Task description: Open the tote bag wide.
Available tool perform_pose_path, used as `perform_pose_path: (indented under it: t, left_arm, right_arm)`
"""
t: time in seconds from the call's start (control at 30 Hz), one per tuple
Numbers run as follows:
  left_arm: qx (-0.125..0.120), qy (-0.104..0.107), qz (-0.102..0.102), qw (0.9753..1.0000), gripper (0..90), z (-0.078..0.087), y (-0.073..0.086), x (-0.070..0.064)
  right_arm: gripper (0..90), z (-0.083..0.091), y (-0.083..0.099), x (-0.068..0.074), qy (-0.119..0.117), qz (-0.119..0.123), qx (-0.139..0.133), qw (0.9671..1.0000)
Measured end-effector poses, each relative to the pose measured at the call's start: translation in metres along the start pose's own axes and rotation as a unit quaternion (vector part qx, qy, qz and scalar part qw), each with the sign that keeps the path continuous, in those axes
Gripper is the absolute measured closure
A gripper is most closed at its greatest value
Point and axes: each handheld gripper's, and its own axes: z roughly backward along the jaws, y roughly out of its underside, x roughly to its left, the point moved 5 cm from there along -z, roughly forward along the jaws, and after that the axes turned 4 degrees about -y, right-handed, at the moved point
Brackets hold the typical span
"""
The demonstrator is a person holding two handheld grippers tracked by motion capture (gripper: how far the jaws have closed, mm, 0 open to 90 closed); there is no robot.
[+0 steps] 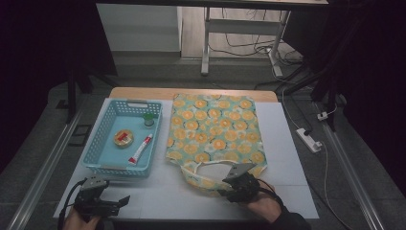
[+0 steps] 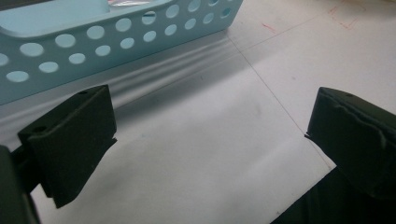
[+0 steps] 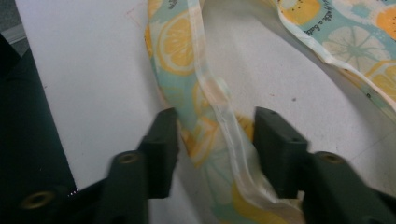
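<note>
Right gripper (image 3: 215,135) low over the near edge of the table (image 1: 287,143), jaws narrowed around the handle strap (image 3: 205,93) of the lemon-print bag (image 1: 215,129), one jaw on each side of the strap, a little gap left, not clamped. Bag body stretched flat ahead of this gripper. Left gripper (image 2: 210,126) well apart to the left, jaws wide with bare table between them. Blue basket (image 2: 116,37) just ahead of its jaws, holding a tube (image 1: 140,148), a round tin (image 1: 123,138) and a small green-capped jar (image 1: 149,118).
</note>
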Motion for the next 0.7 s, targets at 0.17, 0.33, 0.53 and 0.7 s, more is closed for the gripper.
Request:
perform_pose_path:
  t: [0.17, 0.33, 0.53, 0.7]
  left_arm:
    - [0.001, 0.001, 0.001, 1.0, 1.7, 0.0, 0.0, 0.0]
    - [0.001, 0.0, 0.001, 1.0, 1.8, 0.0, 0.0, 0.0]
    - [0.002, 0.0, 0.003, 1.0, 1.9, 0.0, 0.0, 0.0]
    - [0.003, 0.001, 0.004, 1.0, 2.0, 0.0, 0.0, 0.0]
  right_arm:
    - [79.8, 0.008, -0.004, -0.001, -0.01, 0.001, -0.008, 0.9999]
    - [86.1, 0.014, -0.009, -0.004, -0.016, -0.006, -0.018, 0.9997]
    - [88.3, 0.022, -0.017, -0.016, -0.039, -0.027, -0.032, 0.9984]
    - [88.5, 0.025, -0.023, -0.023, -0.039, -0.033, -0.042, 0.9978]
